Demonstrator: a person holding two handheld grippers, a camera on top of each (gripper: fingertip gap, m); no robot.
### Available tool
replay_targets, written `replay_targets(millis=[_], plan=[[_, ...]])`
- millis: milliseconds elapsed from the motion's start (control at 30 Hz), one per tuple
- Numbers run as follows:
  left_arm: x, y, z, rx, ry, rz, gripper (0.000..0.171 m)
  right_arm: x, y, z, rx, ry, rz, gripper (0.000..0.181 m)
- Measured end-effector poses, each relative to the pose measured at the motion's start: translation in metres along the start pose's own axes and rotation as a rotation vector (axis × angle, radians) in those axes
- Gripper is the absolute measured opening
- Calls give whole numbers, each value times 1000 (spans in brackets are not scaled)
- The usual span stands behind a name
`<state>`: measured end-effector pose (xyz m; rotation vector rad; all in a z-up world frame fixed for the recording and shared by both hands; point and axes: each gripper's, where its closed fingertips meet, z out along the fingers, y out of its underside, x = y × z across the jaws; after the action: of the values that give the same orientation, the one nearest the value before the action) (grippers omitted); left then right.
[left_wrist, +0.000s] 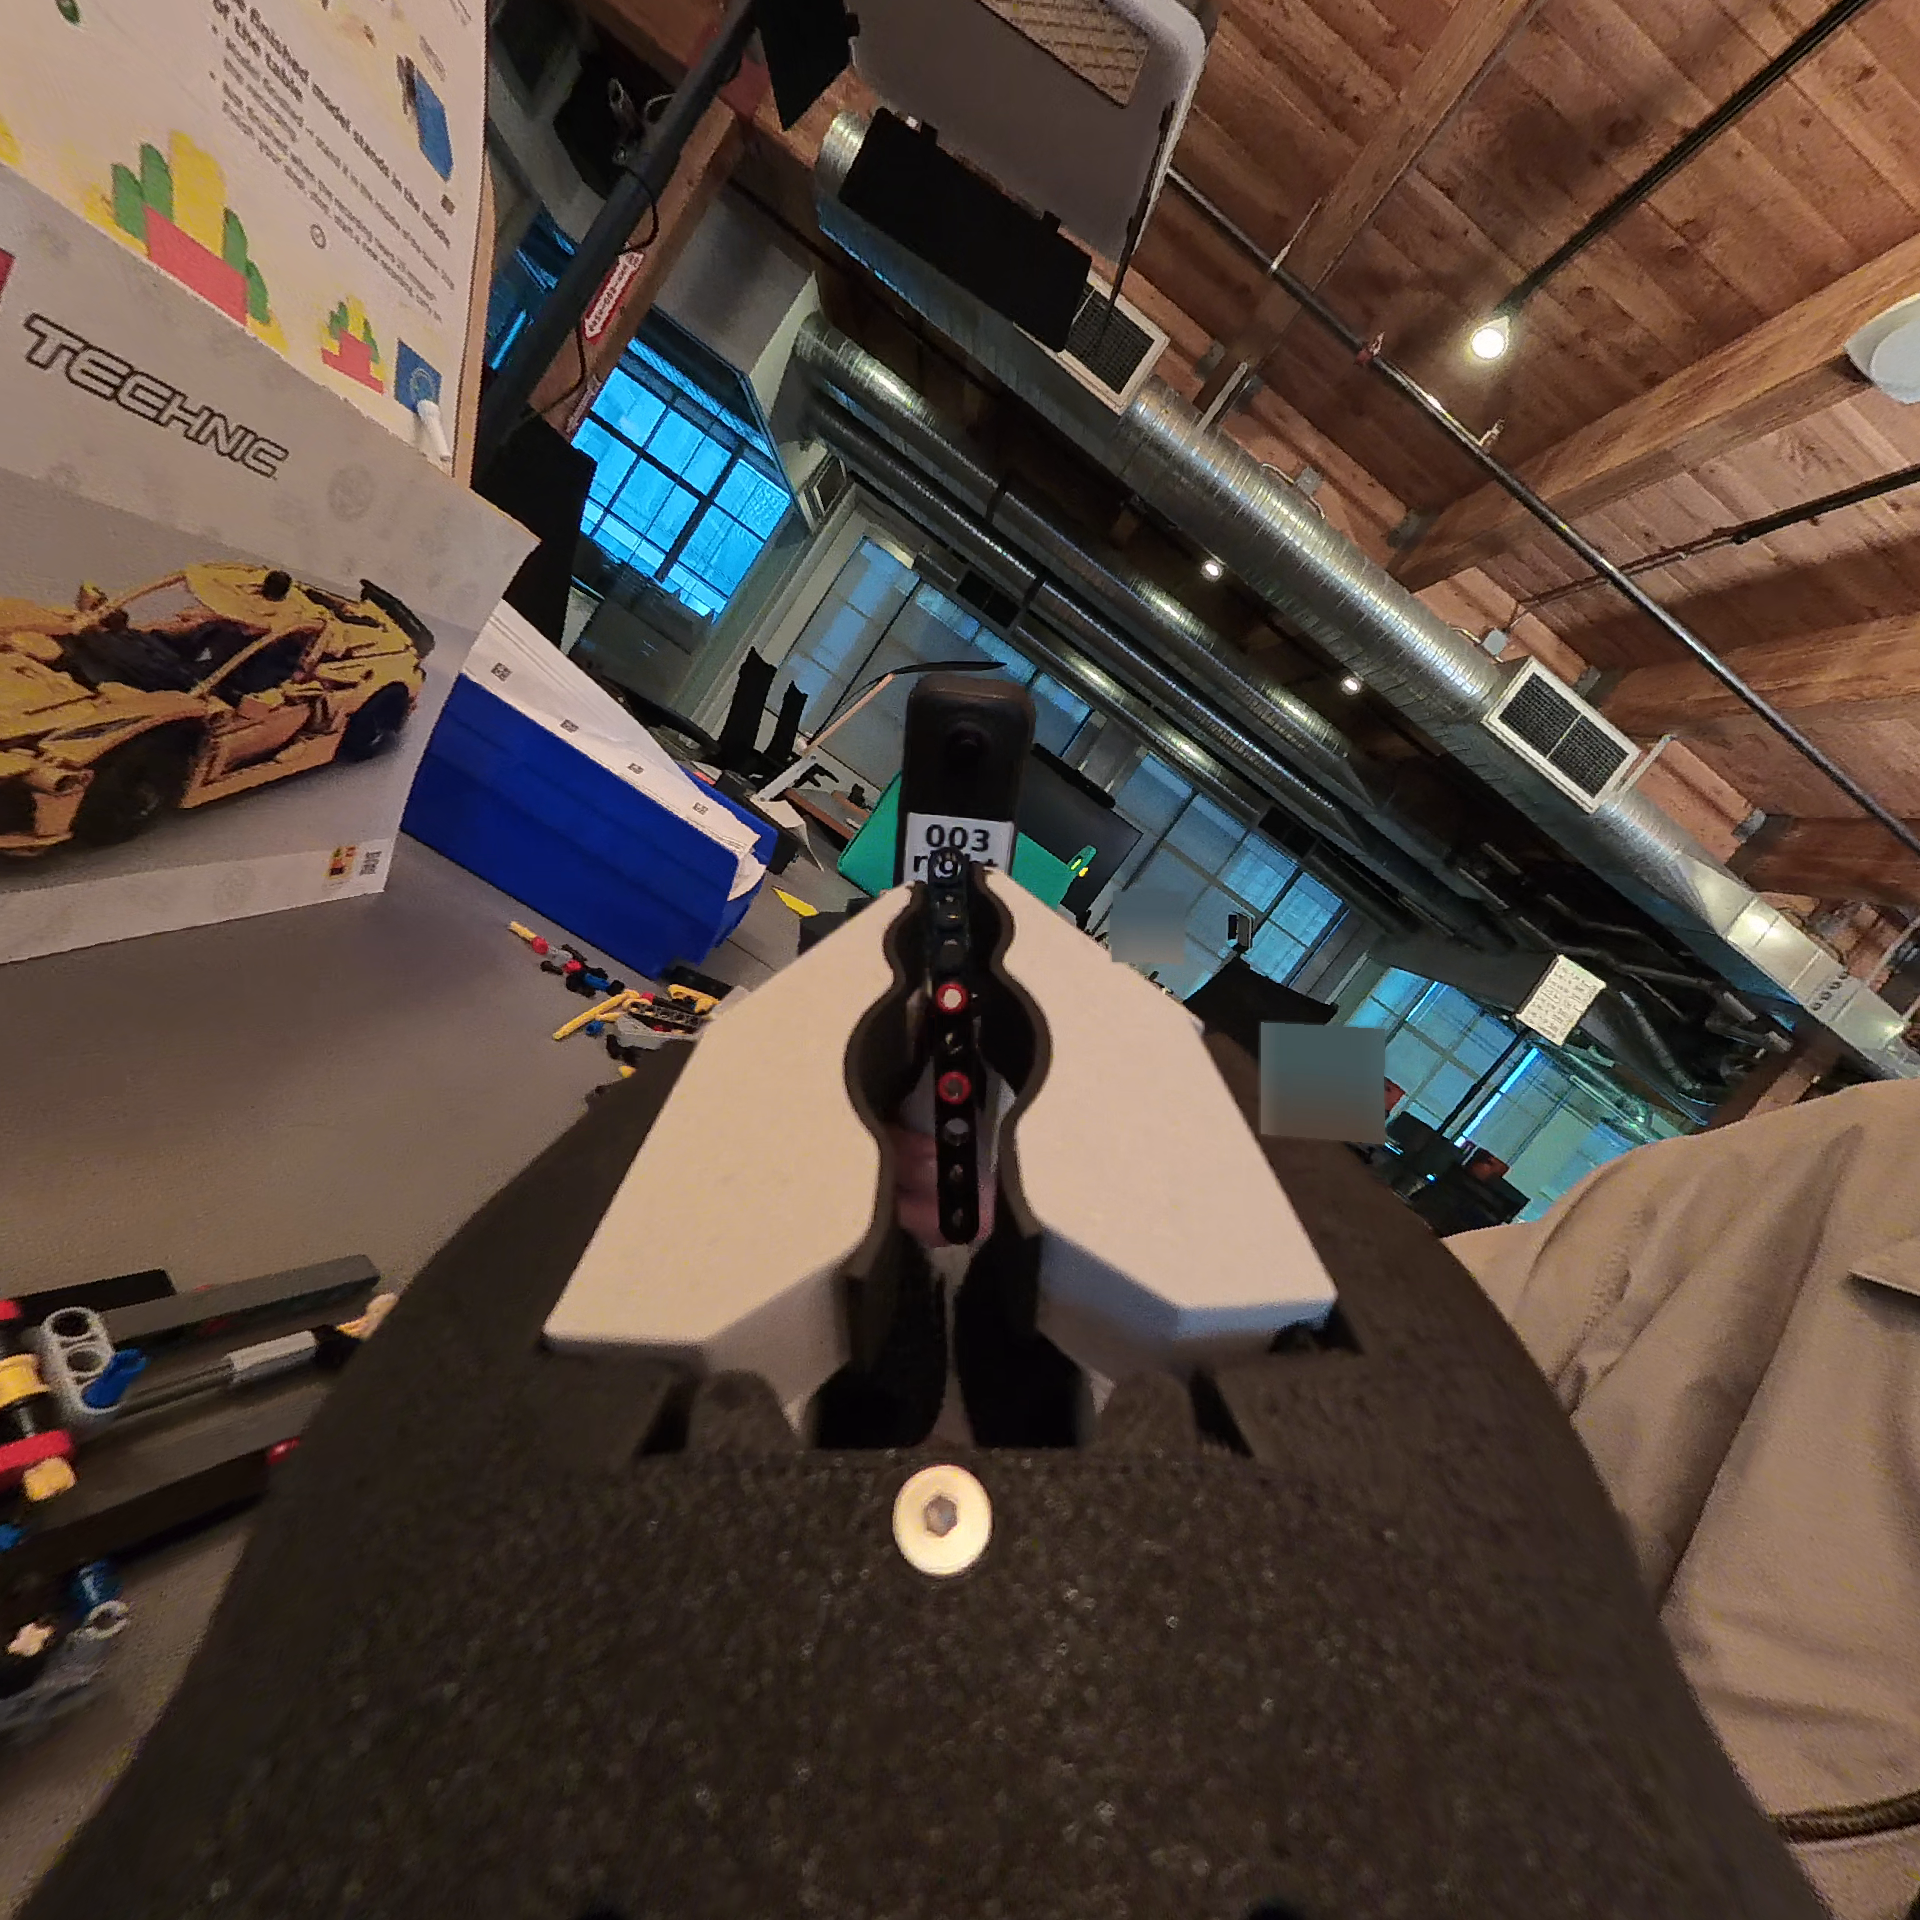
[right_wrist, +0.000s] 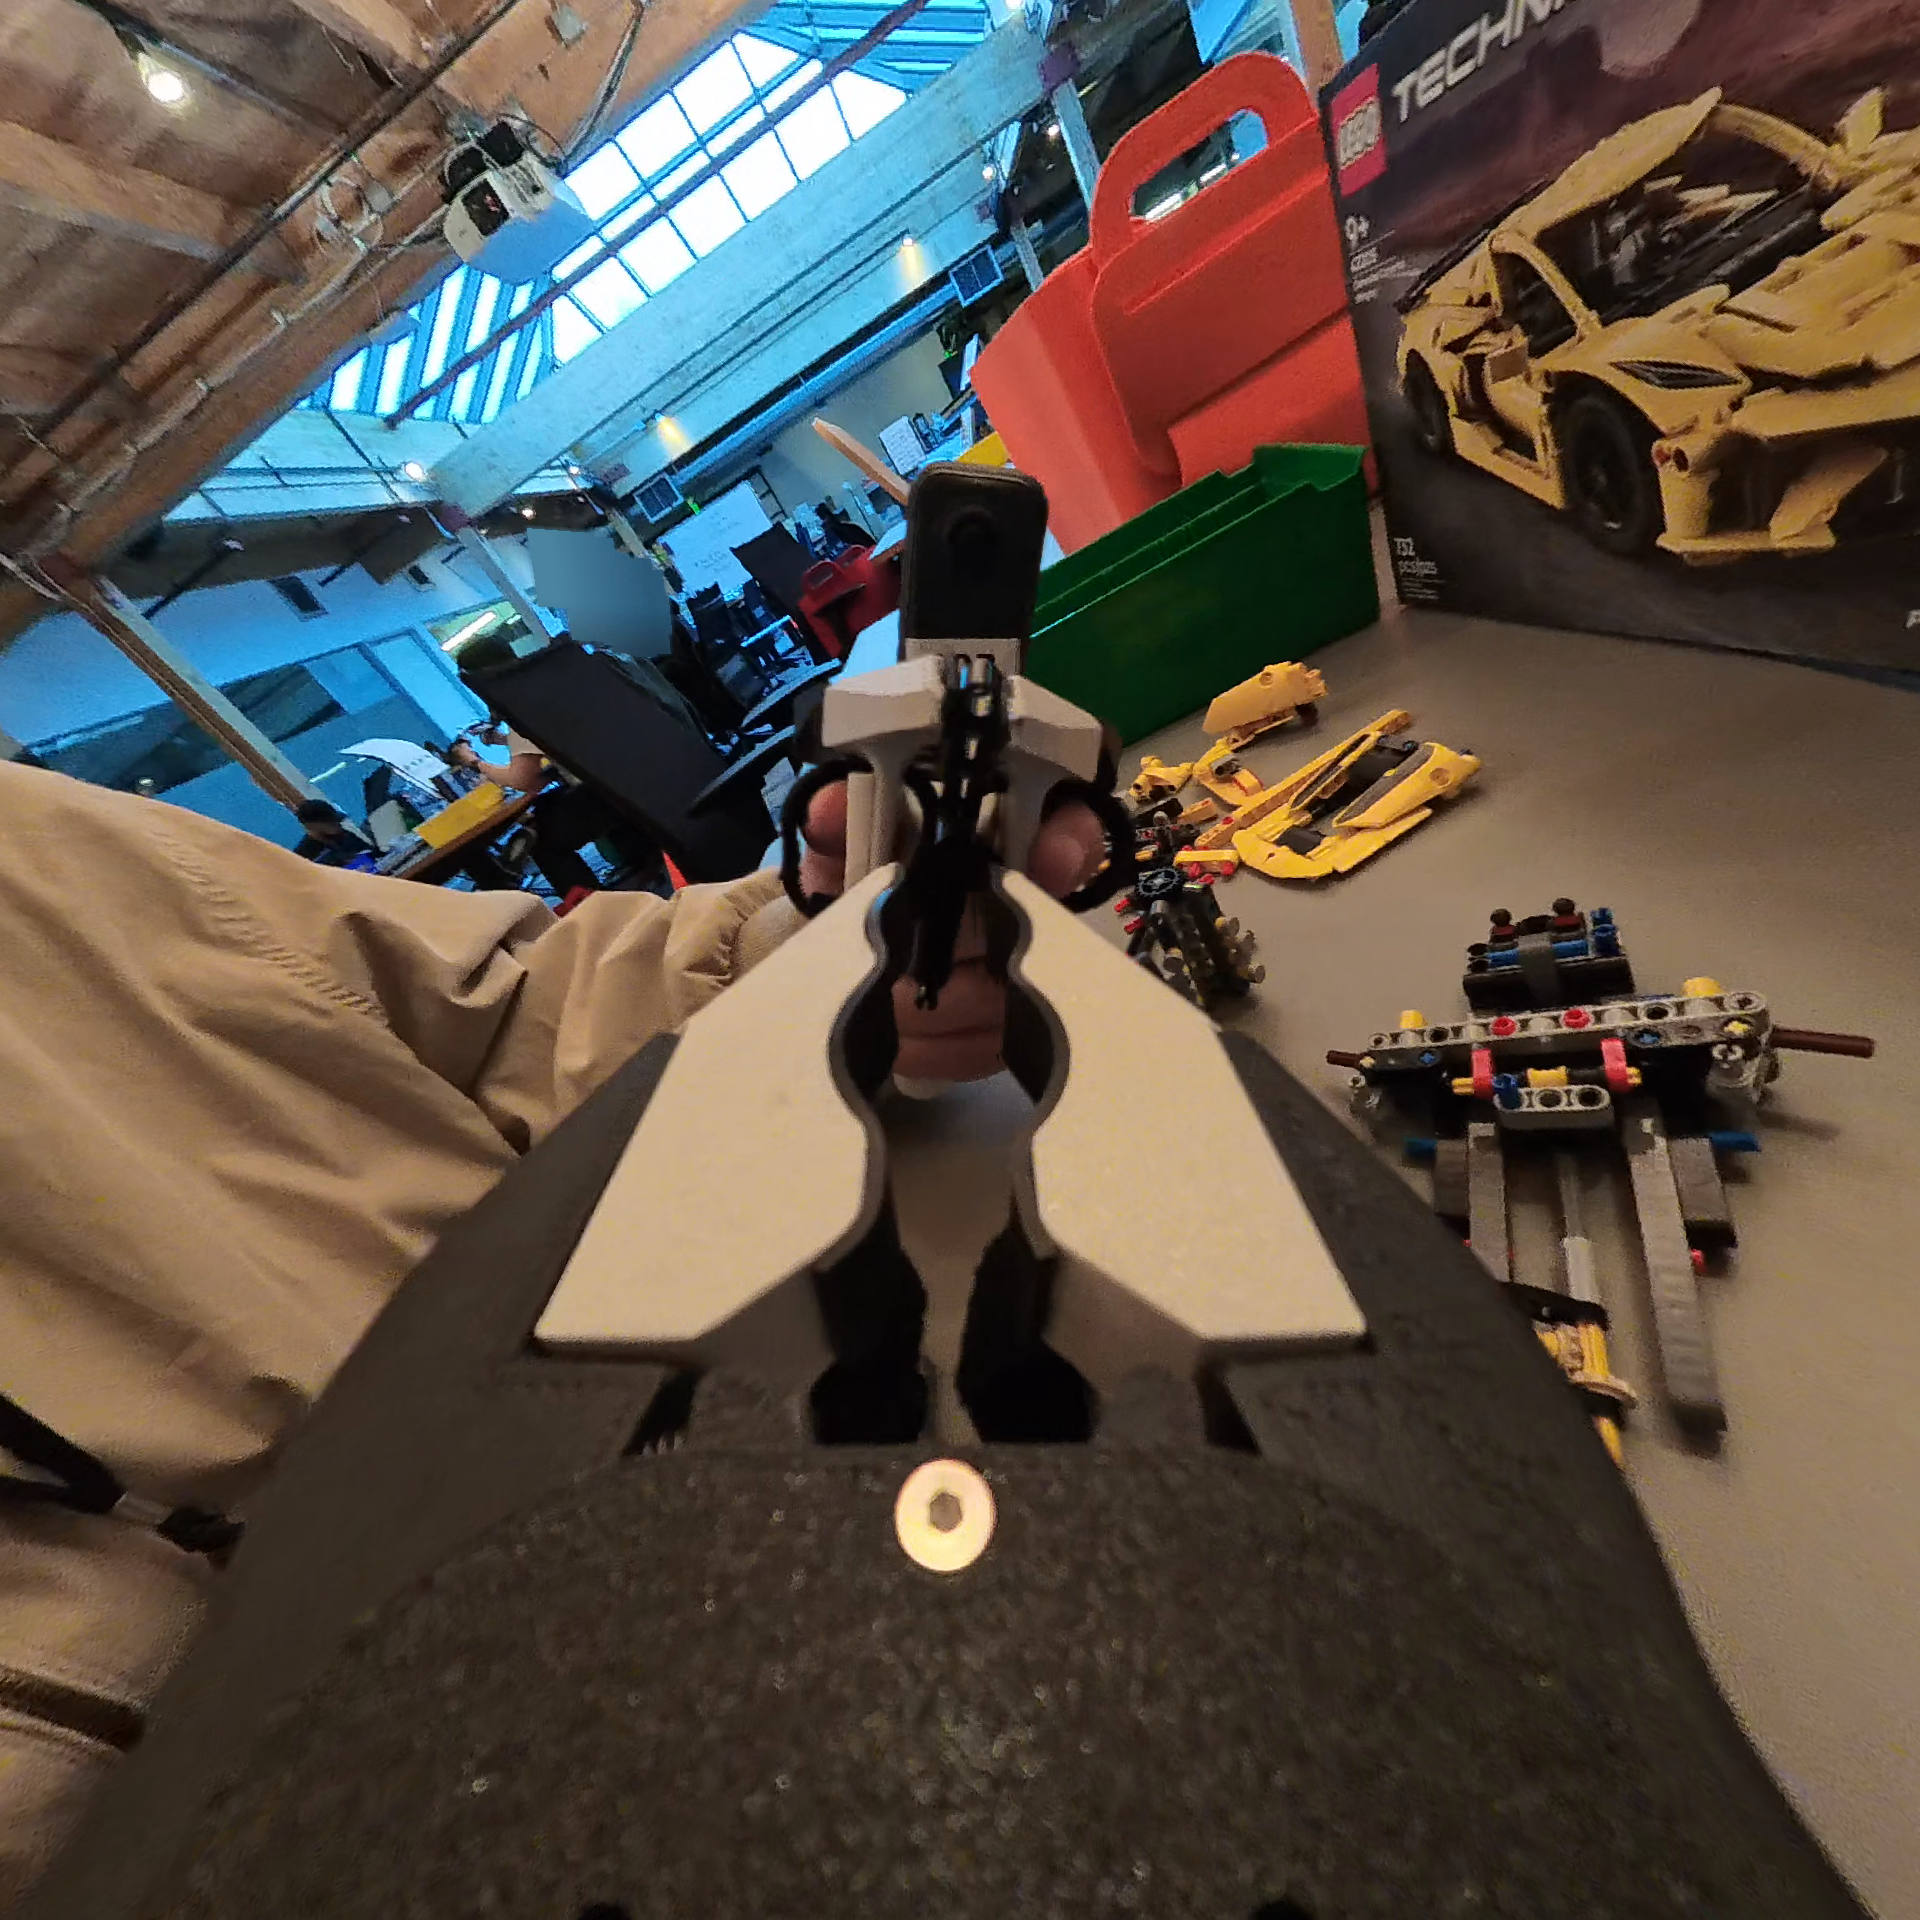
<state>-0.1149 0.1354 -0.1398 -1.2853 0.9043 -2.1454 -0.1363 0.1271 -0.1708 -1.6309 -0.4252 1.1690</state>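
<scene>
My left gripper is shut on a black holed beam with two red pins. The beam runs lengthwise in the gap between the grey fingers. Just beyond the tips the right gripper's black camera faces me; its fingers are hidden. In the right wrist view my right gripper is shut on the same black beam, seen edge-on. The left gripper faces it tip to tip, with a hand around it. Both grippers are raised above the grey table.
A partly built chassis lies at right, yellow body panels behind it. A green bin, a red carrier and the car box stand at the back. A blue bin and loose parts are at left. A beige sleeve. The tips of both grippers are at nearly the same place.
</scene>
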Motion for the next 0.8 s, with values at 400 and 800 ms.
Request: replay_targets(millis=[400, 800], plan=[[12, 21, -3, -171, 43, 112, 12, -10, -12, -19, 28, -51, 30, 6], [20, 27, 4, -154, 46, 179, 7, -19, -12, -22, 6, -106, 81, 6]])
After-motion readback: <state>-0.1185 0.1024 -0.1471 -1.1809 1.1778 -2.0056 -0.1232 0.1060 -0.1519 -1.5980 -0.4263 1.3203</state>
